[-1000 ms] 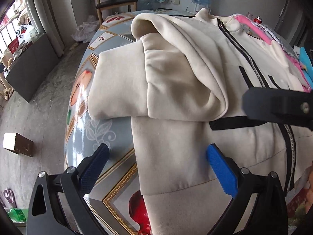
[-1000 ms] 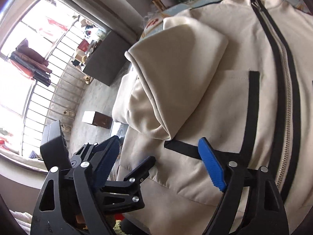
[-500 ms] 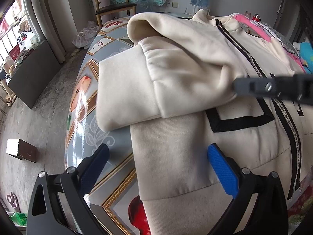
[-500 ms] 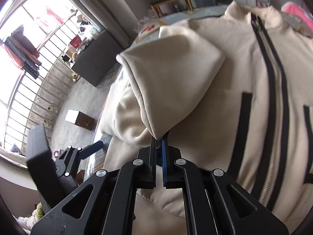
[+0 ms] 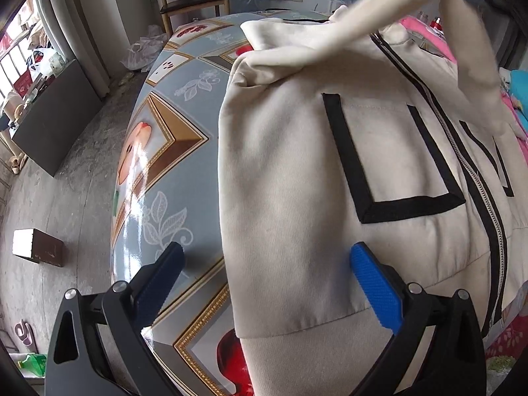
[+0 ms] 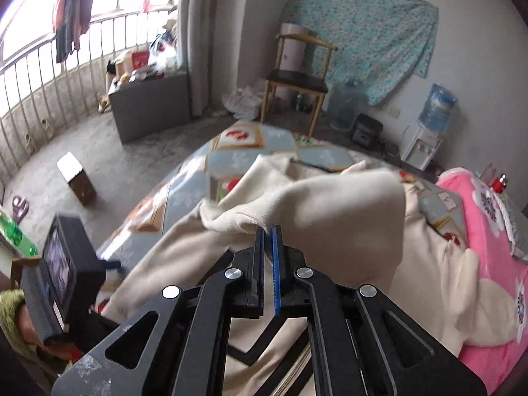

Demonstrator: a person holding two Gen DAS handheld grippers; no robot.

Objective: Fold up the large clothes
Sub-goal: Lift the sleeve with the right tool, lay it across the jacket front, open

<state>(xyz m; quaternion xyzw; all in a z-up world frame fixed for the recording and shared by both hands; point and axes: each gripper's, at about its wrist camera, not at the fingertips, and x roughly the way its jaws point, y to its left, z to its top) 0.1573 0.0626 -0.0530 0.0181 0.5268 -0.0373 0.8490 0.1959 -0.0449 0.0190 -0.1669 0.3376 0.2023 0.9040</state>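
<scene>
A cream zip jacket (image 5: 290, 178) with black trim lies front up on the patterned table (image 5: 165, 171). Its sleeve (image 5: 389, 23) is lifted off the body and hangs in the air at the top right of the left wrist view. My right gripper (image 6: 267, 231) is shut on that sleeve (image 6: 330, 204) and holds it above the jacket (image 6: 429, 280). My left gripper (image 5: 267, 277) is open and empty, low over the jacket's hem, one finger over the table and one over the cloth.
A pink blanket (image 6: 488, 231) lies to the right of the jacket. A wooden chair (image 6: 297, 79) stands beyond the table's far end. A small box (image 5: 36, 247) sits on the floor at the left. A dark cabinet (image 5: 56, 118) stands by the balcony.
My right gripper closed on the folded sleeve and lifted it up and to the right, uncovering the jacket's chest. My left gripper stayed open near the hem.
</scene>
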